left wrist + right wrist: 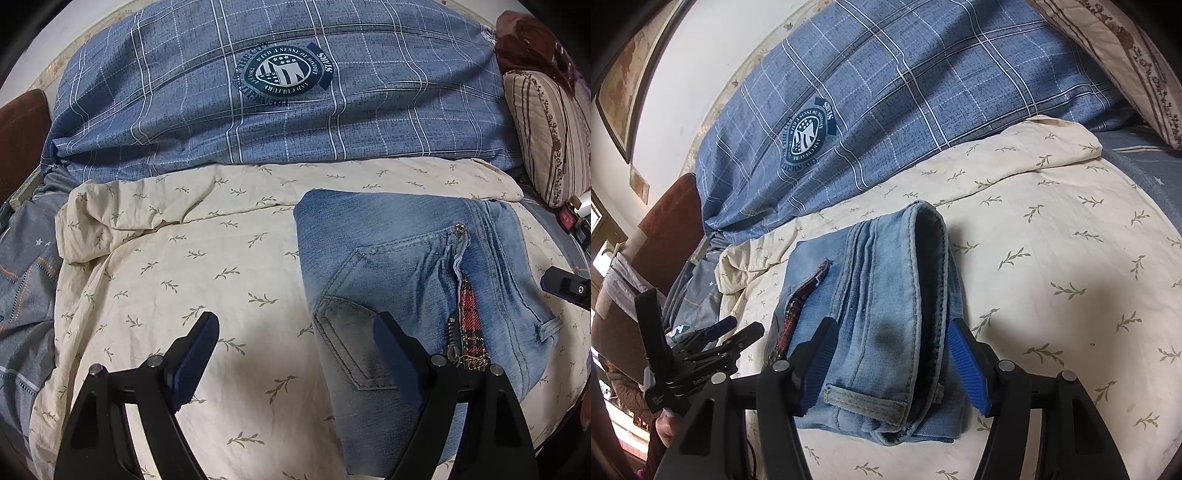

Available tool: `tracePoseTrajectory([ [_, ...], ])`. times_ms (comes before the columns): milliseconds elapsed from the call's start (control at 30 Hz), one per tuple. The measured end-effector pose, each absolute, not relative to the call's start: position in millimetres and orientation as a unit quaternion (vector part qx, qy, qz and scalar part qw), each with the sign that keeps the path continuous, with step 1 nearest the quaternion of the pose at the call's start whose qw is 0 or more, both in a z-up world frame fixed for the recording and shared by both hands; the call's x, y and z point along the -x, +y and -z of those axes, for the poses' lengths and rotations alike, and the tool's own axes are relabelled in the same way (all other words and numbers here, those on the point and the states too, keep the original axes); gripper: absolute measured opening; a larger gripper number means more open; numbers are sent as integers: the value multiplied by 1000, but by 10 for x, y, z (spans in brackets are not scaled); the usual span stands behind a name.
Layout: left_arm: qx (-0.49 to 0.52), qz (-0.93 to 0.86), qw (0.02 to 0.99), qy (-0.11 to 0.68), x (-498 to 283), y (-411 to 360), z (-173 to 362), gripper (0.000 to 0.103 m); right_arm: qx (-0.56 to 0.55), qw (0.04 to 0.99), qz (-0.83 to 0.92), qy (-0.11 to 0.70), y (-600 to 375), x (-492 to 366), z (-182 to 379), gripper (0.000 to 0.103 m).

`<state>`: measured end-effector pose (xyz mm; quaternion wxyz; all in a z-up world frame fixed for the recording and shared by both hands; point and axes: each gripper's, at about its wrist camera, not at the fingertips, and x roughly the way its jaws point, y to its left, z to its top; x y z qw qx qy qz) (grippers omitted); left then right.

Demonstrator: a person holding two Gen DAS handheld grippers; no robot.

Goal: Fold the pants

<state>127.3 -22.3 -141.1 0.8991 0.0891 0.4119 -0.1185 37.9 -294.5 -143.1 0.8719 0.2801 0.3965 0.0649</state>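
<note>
Hovering both wide-open: left gripper (pixel 295 354) and right gripper (pixel 886 354) over folded jeans (pixel 886 314) on bed; probably just patting flat, squaring edges.

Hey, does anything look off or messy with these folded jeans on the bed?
The jeans lie folded in a compact stack on the cream leaf-print sheet. One oddity: a red plaid lining strip pokes out along the open zipper instead of lying tucked in. The sheet is bunched at its far left corner. Both grippers are open, holding nothing.
</note>
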Motion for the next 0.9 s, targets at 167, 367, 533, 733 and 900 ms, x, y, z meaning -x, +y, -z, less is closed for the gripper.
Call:
tracePoseTrajectory([
  [167, -89, 119, 899, 412, -1270, -225, 1419, 86, -280, 871, -65, 398, -2942, -389, 1439, 66],
  [367, -89, 120, 898, 414, -1280, -221, 1440, 86, -278, 871, -65, 399, -2929, -391, 1443, 66],
  [533, -90, 118, 898, 415, -1295, -216, 1468, 86, -277, 871, -65, 400, -2917, -401, 1448, 66],
  [733, -92, 120, 897, 415, -1305, -203, 1487, 86, -273, 871, -66, 403, -2895, -406, 1459, 66],
  [900, -96, 133, 904, 395, -1291, -186, 1571, 86, -273, 866, -59, 414, -2889, -449, 1551, 66],
])
